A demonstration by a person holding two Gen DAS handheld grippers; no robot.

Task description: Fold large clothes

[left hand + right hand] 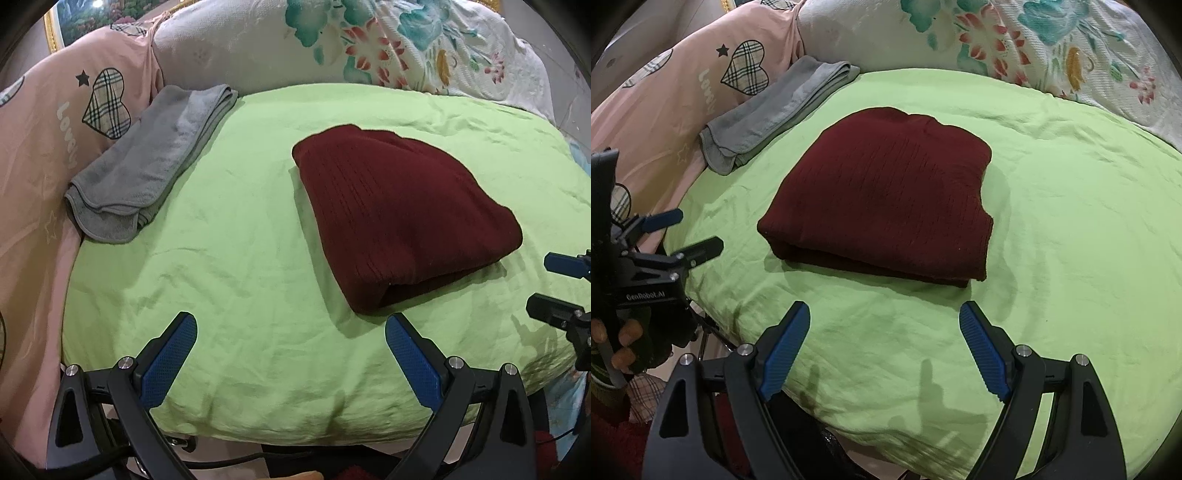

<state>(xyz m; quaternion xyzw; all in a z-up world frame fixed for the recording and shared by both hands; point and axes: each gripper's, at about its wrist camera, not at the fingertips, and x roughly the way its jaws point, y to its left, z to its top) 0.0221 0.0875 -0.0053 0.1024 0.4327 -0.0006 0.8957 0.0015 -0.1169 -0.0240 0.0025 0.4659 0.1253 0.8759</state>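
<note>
From the left wrist camera, the left tongs stand spread wide with nothing between their blue ribbed pads, hanging over bare light-green bedsheet. The folded dark-red ribbed knit garment lies flat on the sheet, beyond and right of the tongs, apart from them. Its long axis runs from far left to near right, and its open, layered edge faces the right-hand finger. At the right border only the fingertips of the right tongs show; the rest is cut off. Far to the left, a folded grey towel lies on the sheet's edge against a pink quilt with a plaid heart. A white floral-print cover lies beyond.

From the right wrist camera, the right tongs are parted too, holding nothing. The garment lies straight ahead, just beyond the tips, its stacked folds facing them. The left tongs, open, hang at the left, the gloved hand gripping them partly hidden in shadow. The towel sits beyond, leftward.
</note>
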